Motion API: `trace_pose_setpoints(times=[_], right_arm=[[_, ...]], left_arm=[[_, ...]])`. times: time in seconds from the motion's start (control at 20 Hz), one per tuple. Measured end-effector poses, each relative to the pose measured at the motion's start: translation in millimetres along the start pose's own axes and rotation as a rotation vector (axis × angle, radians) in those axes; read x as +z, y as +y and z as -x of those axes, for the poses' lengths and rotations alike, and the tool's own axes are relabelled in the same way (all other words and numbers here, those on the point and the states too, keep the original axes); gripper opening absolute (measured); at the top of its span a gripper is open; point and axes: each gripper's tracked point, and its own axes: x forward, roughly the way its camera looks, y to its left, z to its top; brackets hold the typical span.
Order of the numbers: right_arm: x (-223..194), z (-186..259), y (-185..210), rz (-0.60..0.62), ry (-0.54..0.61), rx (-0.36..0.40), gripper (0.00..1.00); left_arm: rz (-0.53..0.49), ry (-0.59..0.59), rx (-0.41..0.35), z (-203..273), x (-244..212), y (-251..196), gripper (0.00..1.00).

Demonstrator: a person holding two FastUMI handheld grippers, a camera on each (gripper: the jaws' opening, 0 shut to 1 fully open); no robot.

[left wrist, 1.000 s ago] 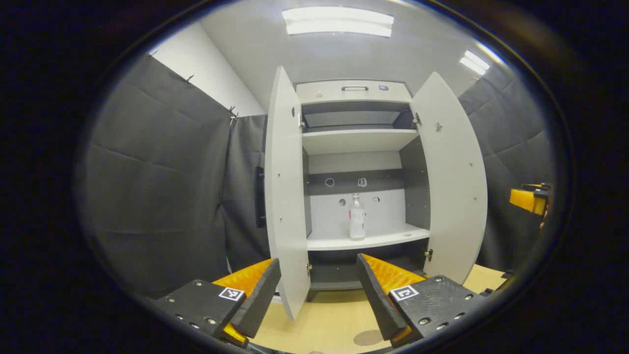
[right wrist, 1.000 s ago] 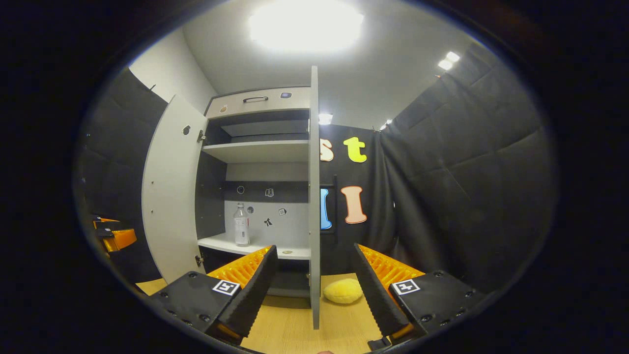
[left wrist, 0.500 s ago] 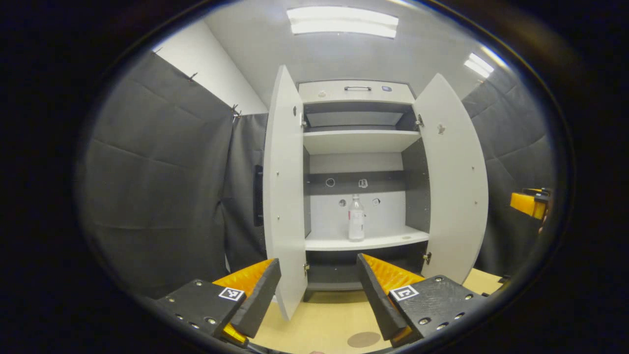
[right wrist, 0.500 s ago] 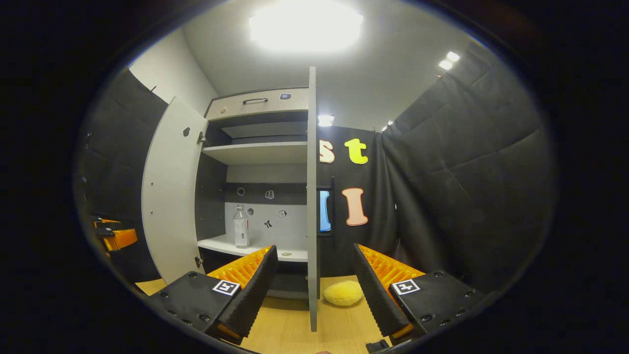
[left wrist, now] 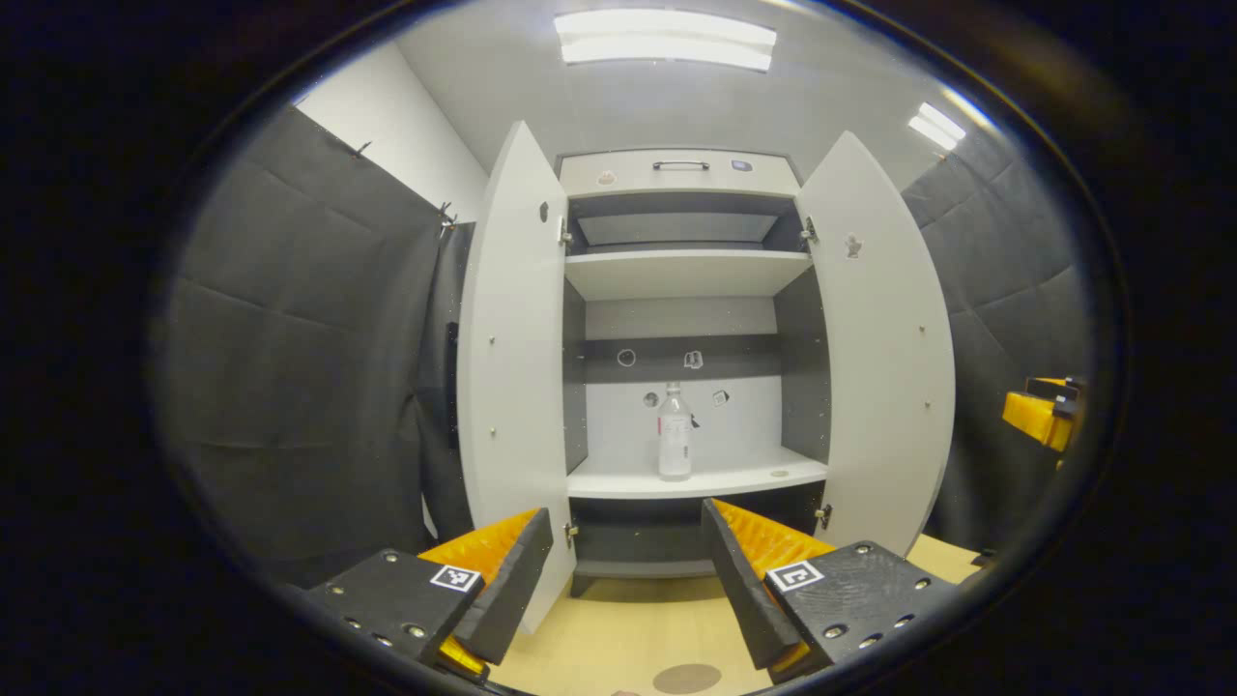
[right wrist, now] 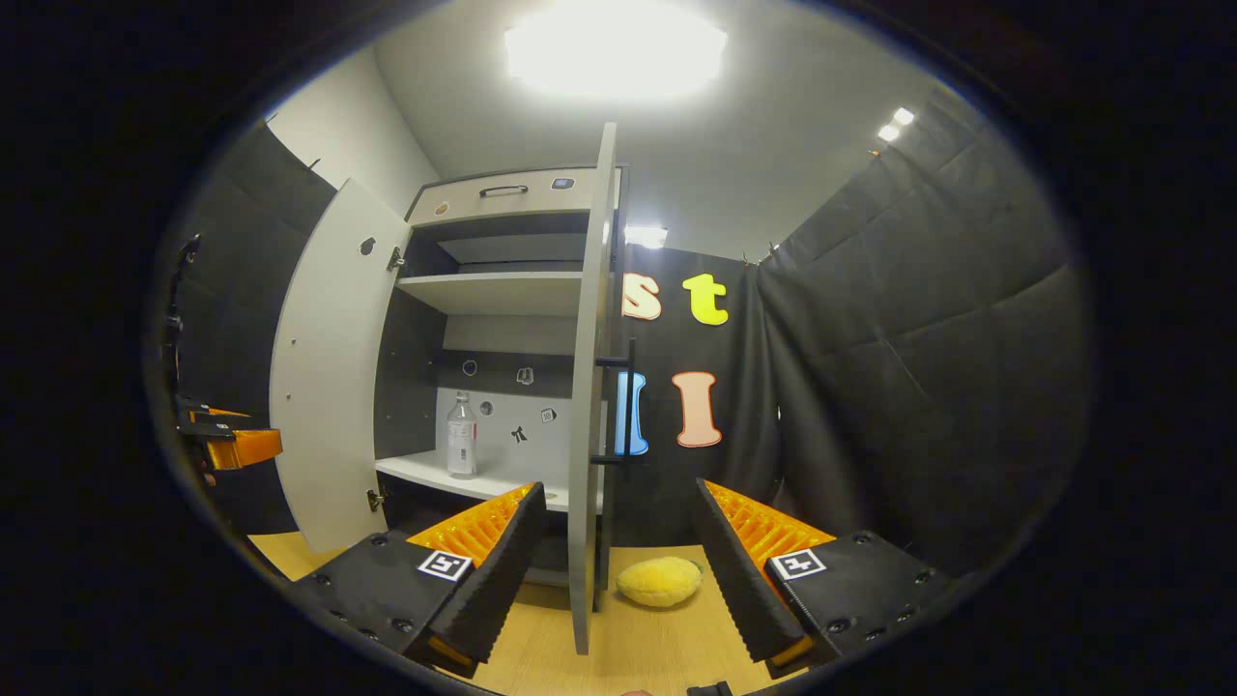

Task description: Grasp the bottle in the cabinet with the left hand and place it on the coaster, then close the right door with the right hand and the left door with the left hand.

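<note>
A clear bottle point(left wrist: 675, 433) with a white label stands upright on the lower shelf of the open cabinet point(left wrist: 681, 174); it also appears in the right gripper view point(right wrist: 462, 437). My left gripper point(left wrist: 626, 570) is open and empty, well in front of the cabinet and below the bottle's shelf. A round brown coaster point(left wrist: 687, 679) lies on the wooden table just under it. My right gripper point(right wrist: 614, 570) is open and empty, facing the edge of the right door point(right wrist: 586, 406). The left door point(left wrist: 512, 377) and right door point(left wrist: 875, 358) both stand wide open.
A yellow soft lump point(right wrist: 659, 581) lies on the table point(right wrist: 541, 667) beyond the right door. The right door carries a dark bar handle point(right wrist: 618, 411) on its outer face. Black padded walls close in on both sides. The upper shelf point(left wrist: 681, 271) holds nothing.
The left gripper has shifted, so the cabinet and bottle slid left in its view and the coaster dropped lower. The right gripper moved right; the right door's outer face and handle now show.
</note>
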Motion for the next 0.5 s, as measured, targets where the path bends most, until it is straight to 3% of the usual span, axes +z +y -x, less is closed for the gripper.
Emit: trace_pose_setpoints(times=[0.05, 0.1, 0.3, 0.35, 0.4, 0.5], right_arm=[[-1.5, -1.1, -4.9, 0.001, -0.002, 0.003, 0.96], [-2.9, -2.3, -9.5, 0.0, -0.003, 0.008, 0.96], [-13.1, -6.4, -30.0, 0.002, 0.003, 0.019, 0.96], [-17.0, -6.2, -36.6, -0.002, 0.011, 0.014, 0.96], [-19.1, -6.3, -40.6, -0.011, 0.017, 0.011, 0.94], [-22.0, -6.6, -48.4, -0.021, 0.021, 0.002, 0.96]], left_arm=[[0.01, 0.001, -0.007, -4.7, -1.2, -6.4, 0.96], [0.02, -0.001, -0.015, -10.2, 0.3, -13.5, 0.92], [0.023, -0.007, -0.025, -36.9, 7.0, -31.1, 0.91], [0.025, -0.009, -0.029, -43.9, 8.4, -35.4, 0.95], [0.033, -0.01, -0.04, -52.5, 12.3, -40.2, 0.92], [0.038, -0.011, -0.058, -69.8, 16.5, -46.9, 0.96]])
